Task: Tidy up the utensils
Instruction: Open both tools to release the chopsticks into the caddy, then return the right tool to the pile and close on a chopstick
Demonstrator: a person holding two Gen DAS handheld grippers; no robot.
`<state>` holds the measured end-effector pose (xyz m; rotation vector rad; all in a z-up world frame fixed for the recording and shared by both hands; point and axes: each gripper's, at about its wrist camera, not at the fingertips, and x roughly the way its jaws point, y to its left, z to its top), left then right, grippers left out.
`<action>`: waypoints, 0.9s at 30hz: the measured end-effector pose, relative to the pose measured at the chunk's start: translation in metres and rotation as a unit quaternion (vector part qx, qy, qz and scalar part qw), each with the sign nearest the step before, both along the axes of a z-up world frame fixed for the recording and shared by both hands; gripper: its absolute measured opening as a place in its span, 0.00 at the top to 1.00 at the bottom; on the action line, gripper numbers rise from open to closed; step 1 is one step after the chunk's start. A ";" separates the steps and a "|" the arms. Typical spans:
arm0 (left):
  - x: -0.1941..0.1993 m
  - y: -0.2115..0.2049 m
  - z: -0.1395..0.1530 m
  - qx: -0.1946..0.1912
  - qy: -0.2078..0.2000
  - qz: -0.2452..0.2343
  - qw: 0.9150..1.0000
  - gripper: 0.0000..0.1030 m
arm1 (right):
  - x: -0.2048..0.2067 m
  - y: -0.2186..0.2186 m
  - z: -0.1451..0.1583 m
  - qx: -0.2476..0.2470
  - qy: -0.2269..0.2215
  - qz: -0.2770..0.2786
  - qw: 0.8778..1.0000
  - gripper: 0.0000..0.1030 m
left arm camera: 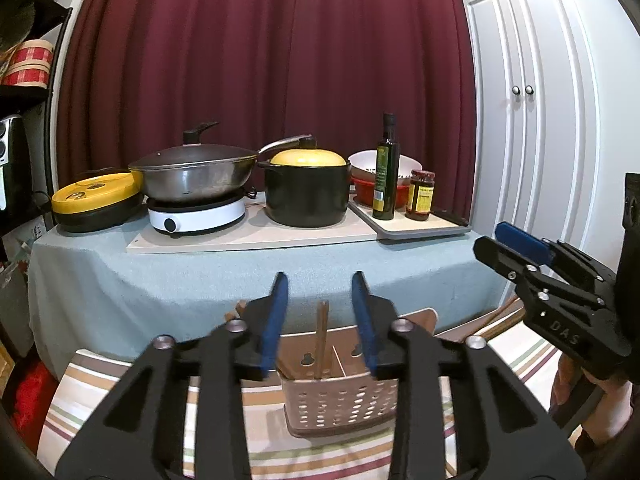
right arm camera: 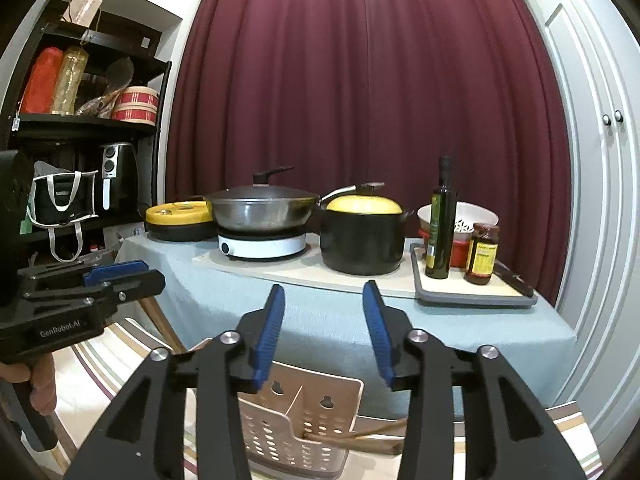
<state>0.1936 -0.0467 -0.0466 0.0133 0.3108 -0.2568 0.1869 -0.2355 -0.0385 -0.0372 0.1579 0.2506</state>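
Two tongs hang open and empty: left tongs (left arm camera: 320,320) at lower centre of the left wrist view, right tongs (right arm camera: 326,332) likewise in the right wrist view. Below them a perforated utensil basket (left arm camera: 340,404) stands on the striped tabletop (left arm camera: 80,392), chopsticks (left arm camera: 321,336) upright in its left compartment.

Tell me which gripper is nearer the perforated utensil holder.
Hard to call; probably right. The right gripper hangs open just above the utensil holder, which fills the view beneath its fingers. The left gripper, also open, faces the holder from slightly farther back.
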 end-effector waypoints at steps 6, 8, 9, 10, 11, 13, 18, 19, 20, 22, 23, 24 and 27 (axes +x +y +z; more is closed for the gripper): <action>-0.026 0.002 0.000 -0.005 0.008 0.002 1.000 0.59 | -0.033 -0.010 0.004 -0.003 -0.008 -0.016 1.000 0.58; -0.038 0.000 -0.003 -0.003 0.010 0.003 1.000 0.59 | -0.046 -0.014 0.000 0.001 -0.004 -0.020 1.000 0.58; -0.042 -0.001 -0.005 -0.001 0.010 0.003 1.000 0.59 | -0.052 -0.014 -0.003 0.000 -0.002 -0.023 1.000 0.58; -0.050 -0.003 -0.008 0.001 0.011 0.003 1.000 0.59 | -0.059 -0.015 -0.006 -0.005 0.000 -0.029 1.000 0.58; -0.056 -0.004 -0.010 0.003 0.012 0.004 1.000 0.59 | -0.065 -0.016 -0.010 -0.009 0.001 -0.034 0.999 0.58; -0.071 -0.006 -0.018 0.004 0.015 0.007 1.000 0.59 | -0.078 -0.018 -0.019 -0.012 0.008 -0.043 0.999 0.58; -0.104 -0.013 -0.041 0.018 0.028 0.013 0.999 0.59 | -0.110 -0.023 -0.048 -0.008 0.037 -0.055 0.998 0.58; -0.108 -0.013 -0.045 0.022 0.030 0.015 0.999 0.59 | -0.114 -0.024 -0.053 -0.006 0.042 -0.056 0.998 0.58; -0.115 -0.013 -0.051 0.028 0.034 0.018 0.999 0.59 | -0.122 -0.025 -0.061 -0.004 0.048 -0.060 0.997 0.58; -0.128 -0.012 -0.062 0.036 0.042 0.023 0.998 0.59 | -0.132 -0.024 -0.072 -0.002 0.059 -0.062 0.996 0.58; -0.133 -0.011 -0.067 0.037 0.046 0.024 0.998 0.59 | -0.139 -0.023 -0.080 0.000 0.067 -0.063 0.996 0.58; -0.138 -0.009 -0.072 0.038 0.051 0.026 0.998 0.59 | -0.144 -0.022 -0.087 0.002 0.075 -0.062 0.995 0.58; -0.151 -0.004 -0.088 0.043 0.069 0.029 0.996 0.59 | -0.157 -0.016 -0.108 0.000 0.096 -0.055 0.994 0.58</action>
